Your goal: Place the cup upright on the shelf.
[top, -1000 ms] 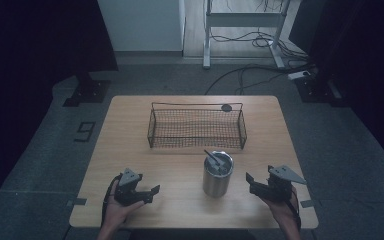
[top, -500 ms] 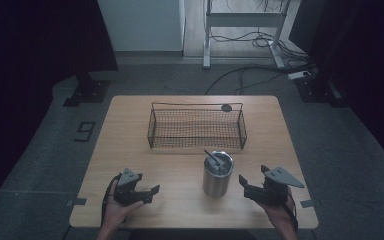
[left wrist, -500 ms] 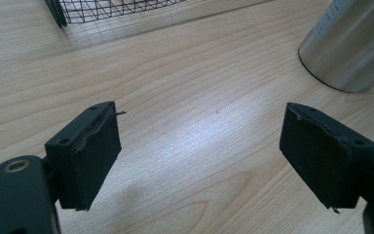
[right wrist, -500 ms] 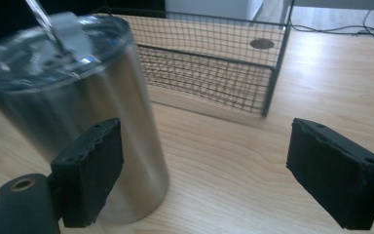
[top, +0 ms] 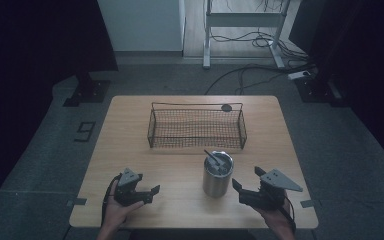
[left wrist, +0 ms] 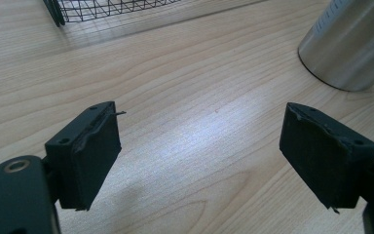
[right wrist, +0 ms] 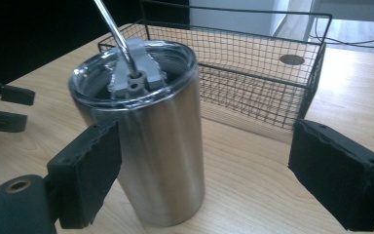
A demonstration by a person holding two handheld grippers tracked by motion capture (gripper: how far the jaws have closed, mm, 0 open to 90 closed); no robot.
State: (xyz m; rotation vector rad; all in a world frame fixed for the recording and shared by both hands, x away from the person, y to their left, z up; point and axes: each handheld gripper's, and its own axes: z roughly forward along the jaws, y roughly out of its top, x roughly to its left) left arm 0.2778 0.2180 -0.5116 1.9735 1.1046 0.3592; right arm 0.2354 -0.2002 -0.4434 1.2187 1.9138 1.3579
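Observation:
A stainless steel tumbler (top: 217, 174) with a clear lid and a metal straw stands upright at the table's front middle. My right gripper (top: 246, 184) rests just right of it, open, jaws pointing at the tumbler. In the right gripper view the tumbler (right wrist: 146, 146) stands close ahead, overlapping the left jaw, and nothing sits between the jaws of the right gripper (right wrist: 216, 173). My left gripper (top: 150, 192) lies at the front left, open and empty. In the left gripper view, bare wood lies under the left gripper (left wrist: 199, 151), with the tumbler (left wrist: 350, 44) at upper right.
A black wire basket (top: 197, 125) stands empty behind the tumbler, across the middle of the wooden table (top: 130, 145). A small dark disc (top: 226, 107) lies by the basket's far right corner. Cables and a desk frame are on the floor beyond the table.
My right gripper has slid left toward the tumbler, ending close beside it. The left gripper has stayed in place.

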